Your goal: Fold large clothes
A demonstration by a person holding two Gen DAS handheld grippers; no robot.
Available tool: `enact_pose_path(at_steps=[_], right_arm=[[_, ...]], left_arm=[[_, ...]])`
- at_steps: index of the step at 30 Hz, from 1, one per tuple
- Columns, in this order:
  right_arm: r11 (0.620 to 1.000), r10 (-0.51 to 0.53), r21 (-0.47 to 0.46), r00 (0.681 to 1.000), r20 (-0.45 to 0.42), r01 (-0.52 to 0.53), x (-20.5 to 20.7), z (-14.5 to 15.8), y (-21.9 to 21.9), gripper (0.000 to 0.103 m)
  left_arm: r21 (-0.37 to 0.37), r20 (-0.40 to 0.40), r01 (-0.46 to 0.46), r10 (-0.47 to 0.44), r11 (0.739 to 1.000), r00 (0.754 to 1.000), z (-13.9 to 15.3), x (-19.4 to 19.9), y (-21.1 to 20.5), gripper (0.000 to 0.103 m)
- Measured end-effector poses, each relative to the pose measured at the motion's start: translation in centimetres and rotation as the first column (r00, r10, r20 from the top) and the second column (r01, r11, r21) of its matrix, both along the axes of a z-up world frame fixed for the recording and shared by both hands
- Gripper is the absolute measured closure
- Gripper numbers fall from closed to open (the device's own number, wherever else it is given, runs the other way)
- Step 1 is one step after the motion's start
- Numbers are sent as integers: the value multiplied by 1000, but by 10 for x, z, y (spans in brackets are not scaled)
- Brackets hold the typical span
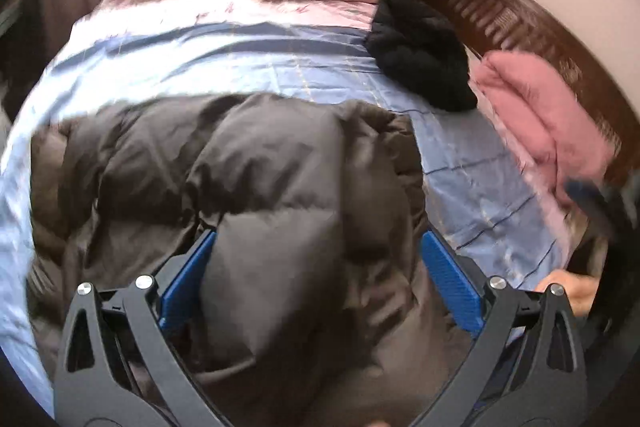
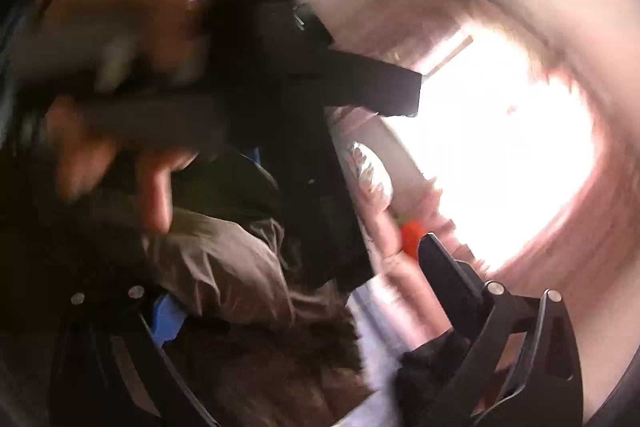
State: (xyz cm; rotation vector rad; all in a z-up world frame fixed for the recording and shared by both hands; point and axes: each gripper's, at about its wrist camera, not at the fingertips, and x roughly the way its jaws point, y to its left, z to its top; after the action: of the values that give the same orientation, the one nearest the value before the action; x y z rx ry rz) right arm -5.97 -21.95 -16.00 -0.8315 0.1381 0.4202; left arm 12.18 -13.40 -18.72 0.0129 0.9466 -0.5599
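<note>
The brown puffer jacket (image 1: 240,187) is lying bunched on the near-left part of the blue bedsheet (image 1: 248,67), its bulk running from the far left toward the near centre; a puffed fold is rising between the blue pads (image 1: 450,283) of the left gripper (image 1: 316,279), whose jaws are standing wide apart, the fabric bulging up to the left pad and no firm clamp showing; farther right, a black garment (image 1: 420,55) and a pink garment (image 1: 548,115) are resting by the wooden headboard (image 1: 520,27), well apart from the jacket; in the blurred right wrist view, the right gripper (image 2: 296,291) is standing fully open with brown fabric lying loose between its jaws, nothing being pinched; a hand (image 2: 120,131) is showing at the left, gripping the dark handle of the other tool; judged from this, the left gripper is sitting nearer the jacket's body, directly above it, so the coming fold is likely depending on closing there.
</note>
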Motion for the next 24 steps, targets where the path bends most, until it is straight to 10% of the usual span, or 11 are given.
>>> enact_pose_path(at_steps=[5, 11, 15, 18, 20, 22, 24], right_arm=[[992, 31, 124, 996, -85, -21, 12, 7, -5, 1], [996, 60, -71, 998, 21, -58, 0, -15, 17, 1], [976, 151, -142, 981, -122, -167, -6, -15, 16, 1], [987, 156, 12, 941, -300, -160, 13, 8, -11, 1], [971, 51, 235, 924, -378, 43, 46, 27, -36, 1], [861, 47, 448, 839, -542, 241, 75, 33, -58, 2], [764, 176, 554, 719, -672, 331, 101, 18, -59, 41]], left_arm=[[-102, -19, -28, 26, 994, 999, 3, 6, 8, 2], [-229, -216, -129, 79, 965, 973, -26, 28, 35, 2], [-206, -237, -137, 86, 969, 968, -32, 38, 44, 2], [-171, -266, -104, 56, 980, 962, -30, 38, 47, 3], [-162, -178, -133, 103, 978, 979, -11, 31, 61, 3], [-113, -55, -164, 159, 980, 986, 7, 24, 77, 3], [17, 112, -208, 205, 978, 972, 20, 17, 93, 2]])
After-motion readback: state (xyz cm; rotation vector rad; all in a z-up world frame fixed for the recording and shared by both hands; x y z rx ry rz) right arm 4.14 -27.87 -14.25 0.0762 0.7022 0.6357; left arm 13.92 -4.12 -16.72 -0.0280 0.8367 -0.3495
